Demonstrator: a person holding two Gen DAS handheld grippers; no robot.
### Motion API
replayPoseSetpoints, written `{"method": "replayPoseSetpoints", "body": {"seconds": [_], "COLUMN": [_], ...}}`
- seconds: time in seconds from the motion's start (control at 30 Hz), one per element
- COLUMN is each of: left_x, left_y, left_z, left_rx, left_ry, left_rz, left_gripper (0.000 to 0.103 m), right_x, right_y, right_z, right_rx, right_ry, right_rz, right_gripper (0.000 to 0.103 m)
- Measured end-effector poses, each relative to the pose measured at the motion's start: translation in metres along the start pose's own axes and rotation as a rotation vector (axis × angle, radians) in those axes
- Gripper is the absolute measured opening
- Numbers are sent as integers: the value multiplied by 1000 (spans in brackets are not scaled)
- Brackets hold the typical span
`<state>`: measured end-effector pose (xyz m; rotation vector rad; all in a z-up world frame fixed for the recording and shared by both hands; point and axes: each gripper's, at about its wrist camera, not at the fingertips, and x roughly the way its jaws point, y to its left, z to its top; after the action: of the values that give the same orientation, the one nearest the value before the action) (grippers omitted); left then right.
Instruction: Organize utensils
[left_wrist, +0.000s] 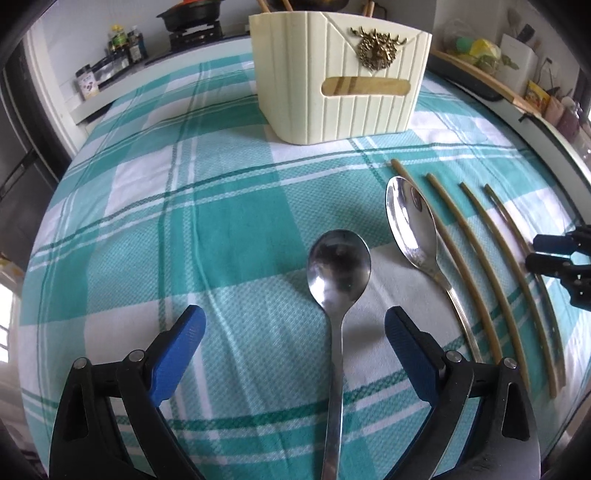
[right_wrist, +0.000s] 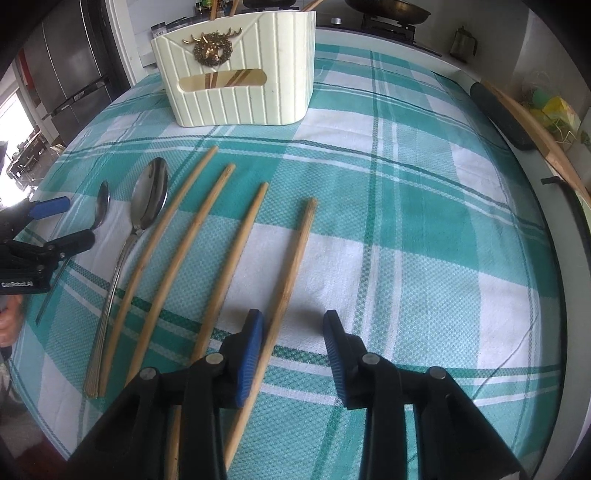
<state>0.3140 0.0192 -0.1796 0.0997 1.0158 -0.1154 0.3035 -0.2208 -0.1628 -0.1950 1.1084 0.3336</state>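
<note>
The cream utensil holder (left_wrist: 340, 74) (right_wrist: 240, 99) stands at the back of the checked tablecloth (right_wrist: 424, 229), with sticks showing through its slot. A small spoon (left_wrist: 338, 269) (right_wrist: 103, 206) lies with its handle between the fingers of my left gripper (left_wrist: 295, 321) (right_wrist: 79, 221), which is open and not touching it. Beside it lies a larger spoon (left_wrist: 410, 221) (right_wrist: 149, 199). Several wooden chopsticks lie in a row to its right. My right gripper (right_wrist: 293, 321) (left_wrist: 539, 254) straddles the rightmost chopstick (right_wrist: 297, 258). The stick rests against the left pad (right_wrist: 251, 350) while the right pad (right_wrist: 338, 350) stands apart.
A stove with a dark pot (left_wrist: 192, 18) and bottles (left_wrist: 125, 44) stand behind the table. A wok (right_wrist: 391, 11) sits at the back right, and a wooden board (right_wrist: 517, 107) runs along the right edge. A steel fridge (right_wrist: 66, 74) is at the left. A person's hand (right_wrist: 7, 325) shows.
</note>
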Motion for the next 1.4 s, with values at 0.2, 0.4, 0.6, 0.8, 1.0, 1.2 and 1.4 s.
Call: {"method": "replayPoseSetpoints", "body": {"seconds": [0.2,0.4,0.6,0.8,1.0,1.2,1.4], "left_x": [4,-2,-20,-75,-131,-165,-181], "left_y": [-1,-6,4,7,9,10,12], "left_z": [5,8,7,2,-14,-29,-33], "left_rx": [-10,1,-44,-47,-61,-79,-90], "left_ry": [-6,-54,-116,-242,-377,-465,-514], "left_rz": [-24,-48,-95,-96,-105,-120,-121], "left_gripper": [92,36,35,35,35,35,35], "right_x": [13,30,3,-64,-121,-154,-172], "right_y": [1,2,-9,-13,-7,-2,4], "right_z": [22,57,55,38,12,-13,-22], "right_rx": [-5,16,106,130,102,98,88], "right_ry": [-16,-44,-150,-311,-455,-545,-584], "right_rz": [1,-25,76,115,110,100,89], "right_gripper": [44,7,7,7,7,7,7]}}
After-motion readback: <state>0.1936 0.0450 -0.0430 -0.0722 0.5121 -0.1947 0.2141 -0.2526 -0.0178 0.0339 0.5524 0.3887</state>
